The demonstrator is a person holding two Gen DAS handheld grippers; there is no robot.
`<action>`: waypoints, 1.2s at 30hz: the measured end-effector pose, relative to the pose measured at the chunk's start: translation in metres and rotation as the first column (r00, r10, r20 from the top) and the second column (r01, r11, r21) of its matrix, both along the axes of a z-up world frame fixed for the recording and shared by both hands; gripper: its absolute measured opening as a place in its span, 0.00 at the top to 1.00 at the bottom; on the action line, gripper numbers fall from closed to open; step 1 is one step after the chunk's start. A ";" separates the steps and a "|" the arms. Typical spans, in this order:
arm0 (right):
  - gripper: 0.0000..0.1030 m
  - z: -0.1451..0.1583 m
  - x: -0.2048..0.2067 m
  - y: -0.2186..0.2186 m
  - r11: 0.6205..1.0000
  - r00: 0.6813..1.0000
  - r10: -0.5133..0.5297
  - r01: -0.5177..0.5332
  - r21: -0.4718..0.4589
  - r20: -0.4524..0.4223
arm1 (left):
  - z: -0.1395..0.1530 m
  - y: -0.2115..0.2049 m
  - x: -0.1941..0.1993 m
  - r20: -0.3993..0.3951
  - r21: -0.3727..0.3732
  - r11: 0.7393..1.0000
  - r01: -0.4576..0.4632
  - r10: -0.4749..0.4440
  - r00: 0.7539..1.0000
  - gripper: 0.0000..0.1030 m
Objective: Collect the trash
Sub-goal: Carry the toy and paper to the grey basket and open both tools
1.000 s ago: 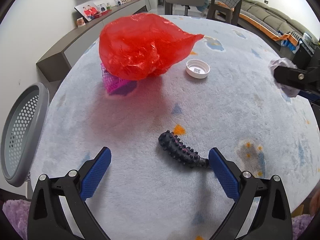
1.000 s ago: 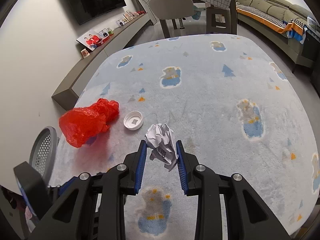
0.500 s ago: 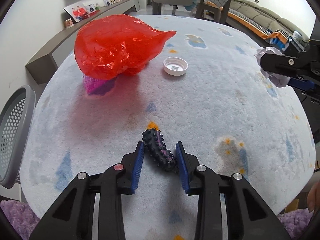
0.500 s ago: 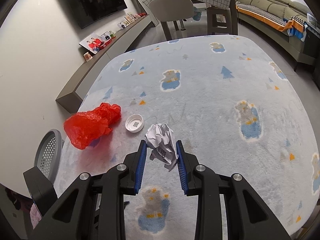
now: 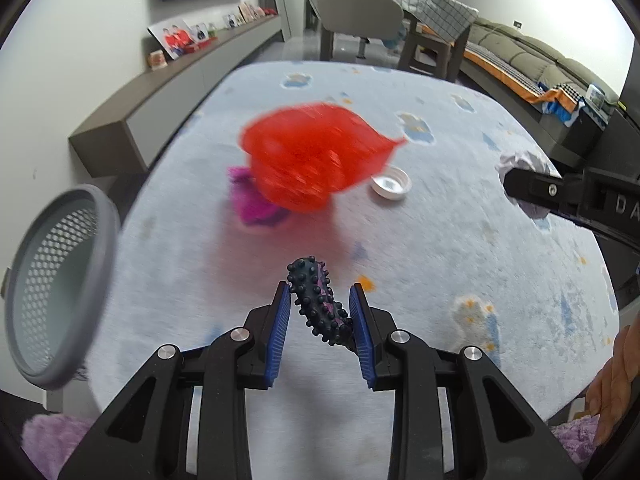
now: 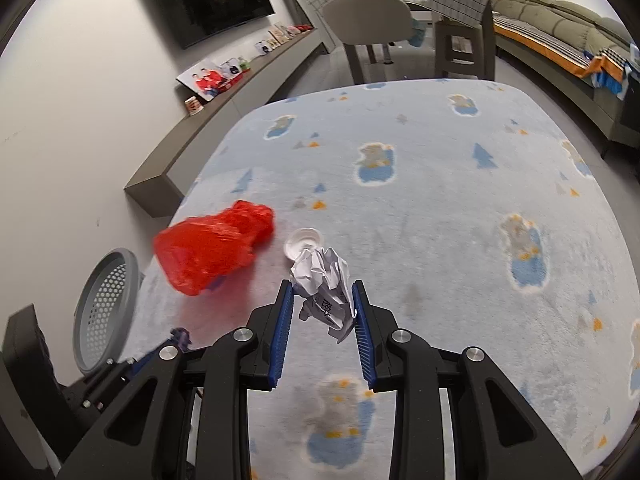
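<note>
**Both grippers loaded; loose trash still on the blanket**

Left gripper (image 5: 319, 303): jaws nearly closed, blue pads (image 5: 281, 322) pressing either side of a black knobbly rubber piece (image 5: 318, 307) with purple streaks. The piece sits tilted between the pads, its top end poking out past the fingertips. It appears clear of the blanket (image 5: 440, 248), though the left view is motion-blurred. The jaws have just been closing, with this piece between them.

Right gripper (image 6: 322, 300): narrow opening, clenched on a crumpled white paper ball (image 6: 324, 286) with some print on it. The paper bulges above the fingertips. From the left wrist view the same ball (image 5: 520, 160) shows behind the right gripper's black finger — held off the surface.

Remaining on the blanket: a red plastic bag (image 6: 212, 246), puffed up, lying over something magenta (image 5: 254, 206); a white bottle cap (image 5: 391, 183) just beside the bag, open side up.

Grey perforated bin (image 5: 52, 292) stands past the blanket's left edge.
</note>
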State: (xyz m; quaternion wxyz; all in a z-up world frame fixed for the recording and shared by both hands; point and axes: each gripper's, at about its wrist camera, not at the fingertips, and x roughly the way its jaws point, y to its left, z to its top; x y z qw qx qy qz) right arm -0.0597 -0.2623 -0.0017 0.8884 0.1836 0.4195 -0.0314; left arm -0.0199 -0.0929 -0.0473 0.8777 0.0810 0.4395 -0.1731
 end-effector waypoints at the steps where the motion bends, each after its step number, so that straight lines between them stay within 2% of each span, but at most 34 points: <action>1: 0.72 0.003 0.002 0.007 1.000 1.000 0.013 -0.013 -0.003 0.008 | 0.006 0.009 0.002 0.014 0.003 1.000 -0.011 0.011 1.000 0.71; 8: 0.72 0.023 0.019 0.070 0.990 0.988 0.139 -0.136 -0.046 0.068 | 0.035 0.074 0.027 0.086 0.037 0.994 -0.108 0.104 0.991 0.71; 12: 0.72 0.025 0.034 0.105 0.977 0.974 0.213 -0.211 -0.027 0.077 | 0.045 0.117 0.043 0.112 0.051 0.983 -0.174 0.167 0.980 0.71; 16: 0.72 0.026 0.054 0.144 0.957 0.954 0.290 -0.291 -0.005 0.081 | 0.050 0.156 0.055 0.127 0.059 0.973 -0.224 0.215 0.968 0.71; 23: 0.72 0.033 0.084 0.213 0.909 0.905 0.415 -0.416 -0.018 0.091 | 0.059 0.213 0.072 0.137 0.053 0.952 -0.303 0.293 0.946 0.71; 30: 0.72 0.022 0.117 0.270 0.853 0.852 0.521 -0.521 -0.019 0.048 | 0.055 0.252 0.083 0.149 0.056 0.930 -0.363 0.351 0.924 0.71; 36: 0.72 -0.005 0.133 0.304 0.812 0.813 0.582 -0.583 -0.026 -0.020 | 0.031 0.277 0.090 0.080 0.052 0.915 -0.400 0.396 0.915 0.70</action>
